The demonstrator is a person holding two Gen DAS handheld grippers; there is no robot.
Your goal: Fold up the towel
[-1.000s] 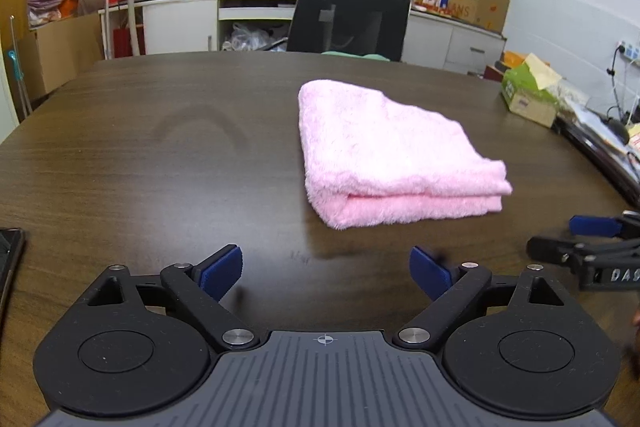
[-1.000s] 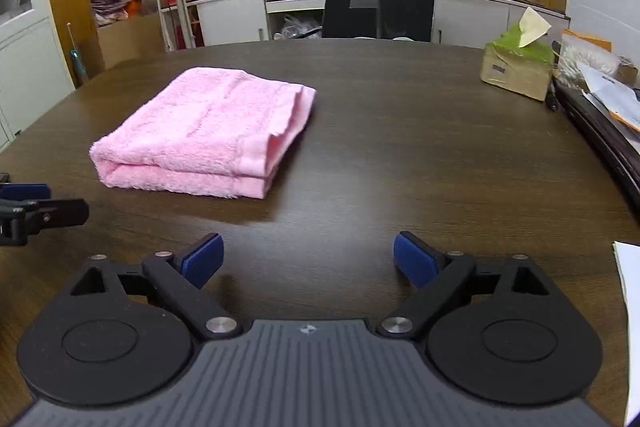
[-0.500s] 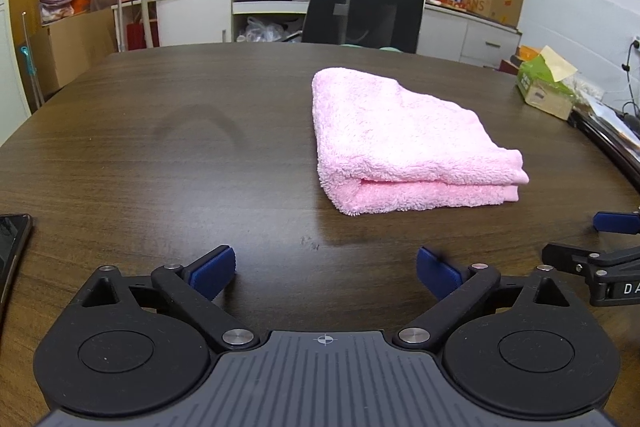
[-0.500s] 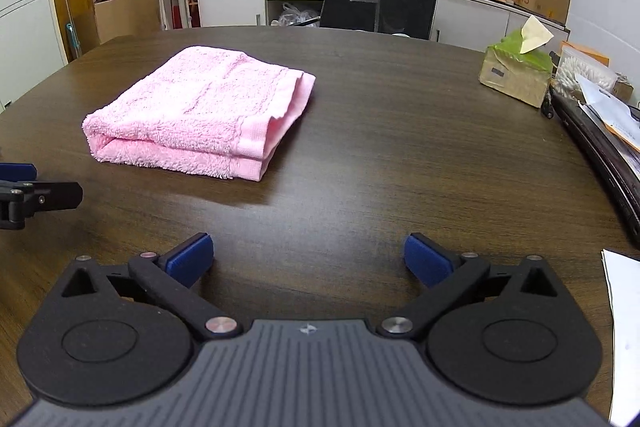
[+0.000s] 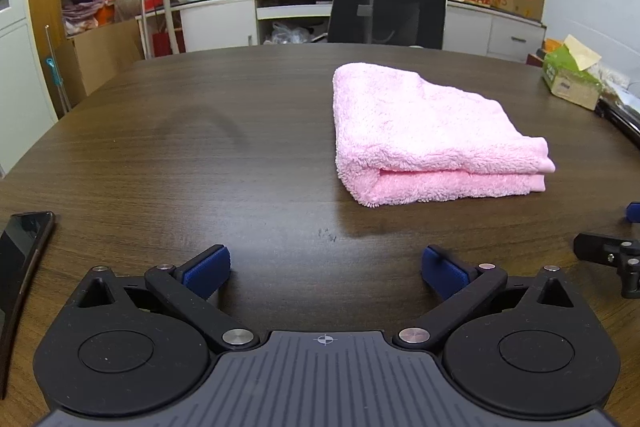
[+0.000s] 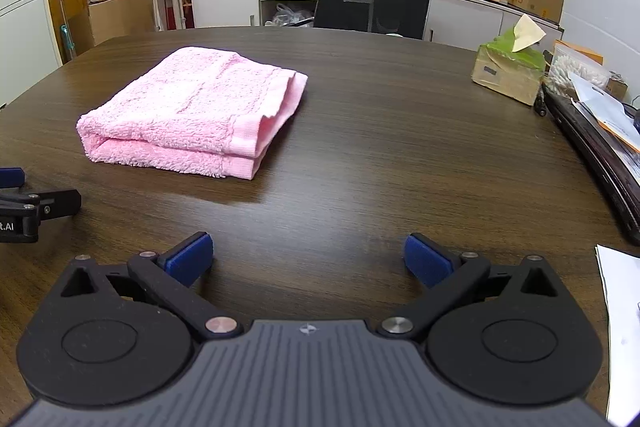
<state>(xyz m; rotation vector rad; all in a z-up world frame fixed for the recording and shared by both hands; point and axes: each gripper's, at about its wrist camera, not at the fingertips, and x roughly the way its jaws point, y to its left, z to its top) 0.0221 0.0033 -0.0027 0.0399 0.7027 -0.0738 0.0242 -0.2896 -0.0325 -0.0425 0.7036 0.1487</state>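
A pink towel (image 5: 424, 135) lies folded in a thick rectangle on the dark wooden table (image 5: 200, 155). It also shows in the right wrist view (image 6: 192, 111), left of centre. My left gripper (image 5: 326, 269) is open and empty, near the table's front, short of the towel and to its left. My right gripper (image 6: 308, 259) is open and empty, short of the towel and to its right. Each gripper's tip shows at the edge of the other's view.
A black phone (image 5: 20, 259) lies at the table's front left. A tissue box (image 6: 508, 67), a dark tray (image 6: 592, 155) with papers and a white sheet (image 6: 620, 307) sit along the right side. A black chair (image 5: 388, 13) stands behind the table.
Both grippers have drawn back and levelled a little, so the towel sits slightly farther and more centred. The towel has not moved. Both stay open.
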